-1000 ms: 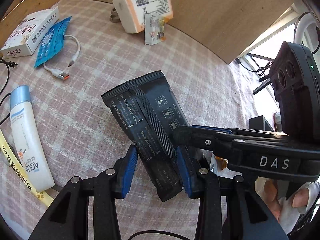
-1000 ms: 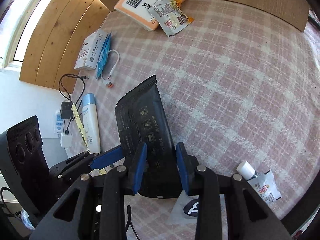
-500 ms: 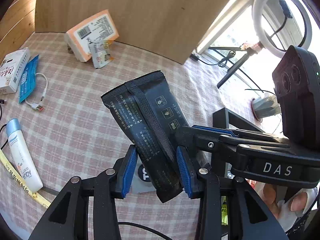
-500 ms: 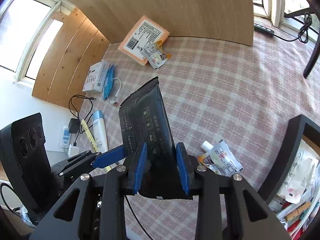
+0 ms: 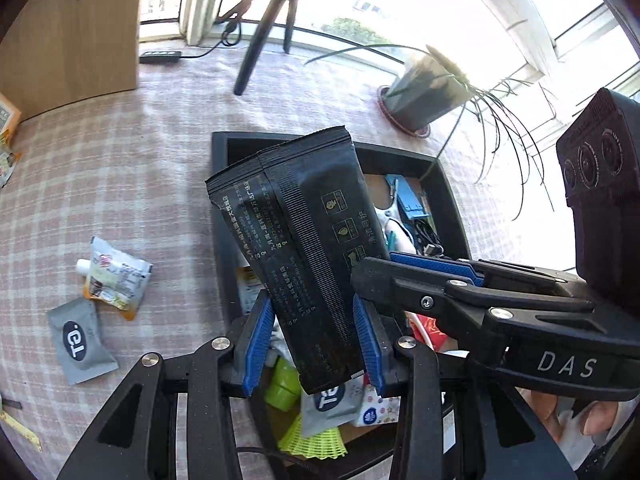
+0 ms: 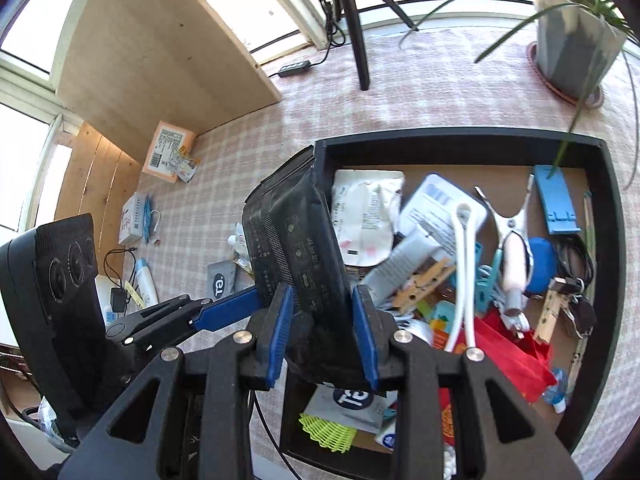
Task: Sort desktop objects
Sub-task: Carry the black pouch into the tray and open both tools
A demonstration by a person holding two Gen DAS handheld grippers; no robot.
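Observation:
A black wet-wipes pack (image 5: 296, 232) is held in the air by both grippers. My left gripper (image 5: 312, 340) is shut on its lower end. My right gripper (image 6: 322, 328) is shut on the same pack (image 6: 296, 248), its fingers crossing the left one's. The pack hangs over the left edge of a black open box (image 6: 460, 136) full of mixed items; the box also shows in the left wrist view (image 5: 220, 216).
On the checked tablecloth left of the box lie a grey sachet (image 5: 78, 338) and a small squeeze pouch (image 5: 114, 278). A potted plant (image 6: 572, 44) and a tripod leg (image 6: 356, 32) stand behind the box. A wooden board (image 6: 160, 52), boxes and a lotion tube (image 6: 146, 280) lie far left.
Both grippers have carried the black pack from the left part of the table, up and to the right, to above the black box.

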